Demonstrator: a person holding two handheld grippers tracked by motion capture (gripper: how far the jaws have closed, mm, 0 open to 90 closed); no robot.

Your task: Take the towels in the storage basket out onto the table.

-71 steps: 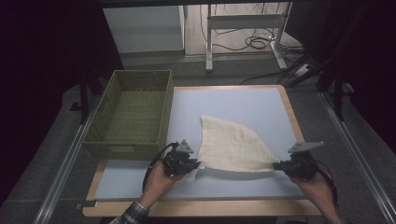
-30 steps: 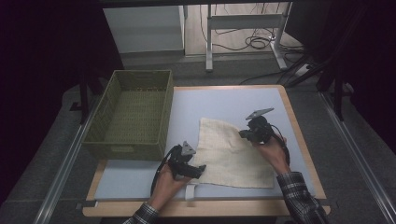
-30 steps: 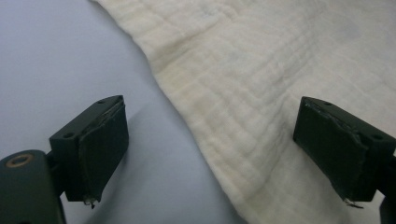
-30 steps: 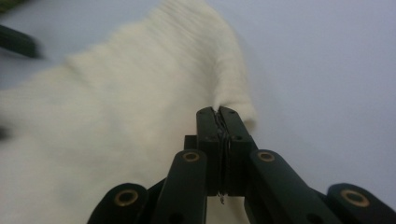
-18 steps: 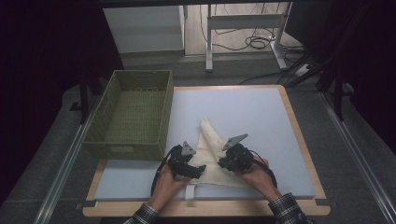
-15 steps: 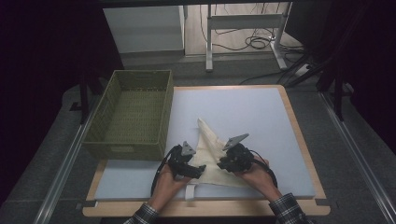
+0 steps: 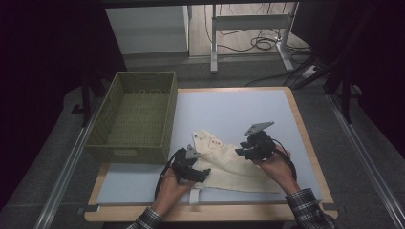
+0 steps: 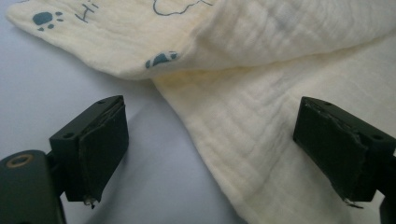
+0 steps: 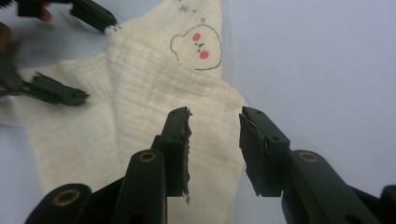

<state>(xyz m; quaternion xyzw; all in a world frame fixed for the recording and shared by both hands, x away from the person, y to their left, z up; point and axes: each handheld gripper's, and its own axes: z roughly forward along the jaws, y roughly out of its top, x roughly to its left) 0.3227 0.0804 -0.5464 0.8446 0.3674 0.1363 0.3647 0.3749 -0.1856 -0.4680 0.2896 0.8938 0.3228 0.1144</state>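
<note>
The cream cloth point(image 7: 229, 164) lies folded on the blue mat point(image 7: 239, 109), just to the right of the green basket point(image 7: 136, 114) and near the front edge. One flap, with a little printed face point(image 9: 198, 46) on it, is laid over the rest and points away from the person.

The left gripper point(image 7: 198, 174) sits low at the cloth's corner nearest the basket, jaws wide apart with nothing pinched; in the left gripper view one jaw is over bare mat and the other over fabric. The right gripper point(image 7: 243, 151) is on the far side of the cloth from the basket. Its jaws have just been opening, and there is a clear gap between them, with cloth below but none gripped.

My worry is the loose flap. With neither gripper holding anything, the soft fabric could spring back or slide off line. If the left jaws close where they are, I'd guess they catch a single layer, or only the mat, and drag the fold crooked. A pull towards the basket could undo it all.
</note>
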